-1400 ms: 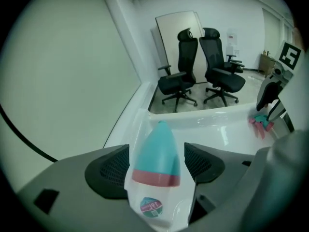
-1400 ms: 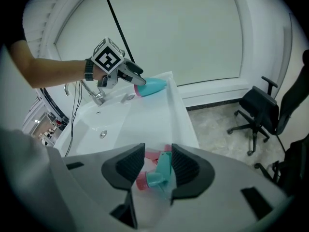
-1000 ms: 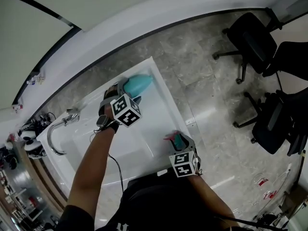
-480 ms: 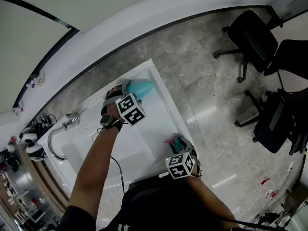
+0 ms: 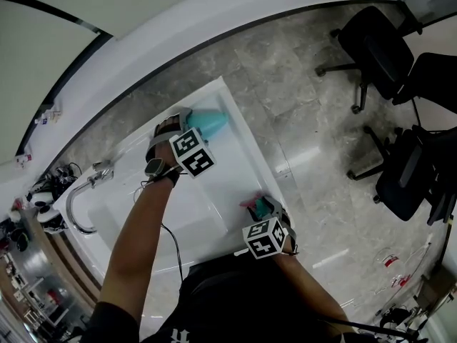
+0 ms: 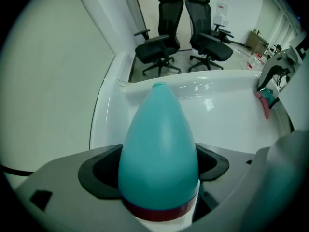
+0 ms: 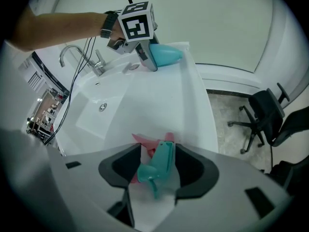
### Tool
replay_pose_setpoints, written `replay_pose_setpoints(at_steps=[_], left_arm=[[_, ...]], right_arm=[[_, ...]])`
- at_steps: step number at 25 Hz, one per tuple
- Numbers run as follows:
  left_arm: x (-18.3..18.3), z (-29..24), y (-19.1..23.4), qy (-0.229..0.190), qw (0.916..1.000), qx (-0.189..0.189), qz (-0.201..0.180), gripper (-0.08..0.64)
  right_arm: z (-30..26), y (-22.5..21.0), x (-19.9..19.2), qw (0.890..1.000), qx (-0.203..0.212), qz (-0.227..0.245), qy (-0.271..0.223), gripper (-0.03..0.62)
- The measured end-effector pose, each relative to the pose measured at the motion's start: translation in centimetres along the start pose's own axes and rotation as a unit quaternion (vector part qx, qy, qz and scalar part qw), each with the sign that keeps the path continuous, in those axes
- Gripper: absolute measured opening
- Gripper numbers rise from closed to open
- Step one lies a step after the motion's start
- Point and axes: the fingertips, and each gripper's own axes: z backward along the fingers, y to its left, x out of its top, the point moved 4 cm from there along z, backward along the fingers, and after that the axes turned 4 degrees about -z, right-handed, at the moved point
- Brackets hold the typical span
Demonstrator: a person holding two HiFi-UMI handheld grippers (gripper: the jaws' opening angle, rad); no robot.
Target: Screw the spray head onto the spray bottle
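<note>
A teal egg-shaped spray bottle lies at the far corner of the white counter. My left gripper points down over it. The bottle fills the space between the jaws, which have just been opening and stand wide around it. The teal spray head with a pink trigger lies on the counter's near edge, between the jaws of my right gripper. Those jaws have also just been opening, and a gap shows beside the head. The head view shows this spray head just ahead of the right gripper.
A sink basin with a chrome faucet lies left of the counter. Black office chairs stand on the tiled floor to the right. A cable runs along the person's left arm. Clutter sits at the far left.
My left gripper has sunk a little around the bottle and turned slightly. The right gripper has stayed over the spray head. Bottle and spray head have not moved.
</note>
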Motion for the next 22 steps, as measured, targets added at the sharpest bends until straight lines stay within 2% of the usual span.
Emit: replay_pose_setpoints(at_steps=[9, 12, 16, 22], left_arm=[[0.02, -0.23, 0.12, 0.024, 0.9997, -0.01, 0.003, 0.413], [-0.03, -0.12, 0.15, 0.018, 0.9998, -0.009, 0.004, 0.413], [-0.21, -0.04, -0.04, 0.002, 0.9999, 0.0, 0.011, 0.413], [-0.4, -0.16, 0.29, 0.006, 0.9998, 0.003, 0.019, 0.413]], right_arm=[[-0.06, 0.15, 0.01, 0.999, -0.007, 0.031, 0.015, 0.198], [0.24, 0.02, 0.02, 1.0, -0.003, 0.026, 0.007, 0.196], [0.68, -0.49, 0.03, 1.0, 0.009, 0.009, -0.004, 0.163], [0.07, -0.11, 0.1, 1.0, 0.013, 0.004, 0.005, 0.163]])
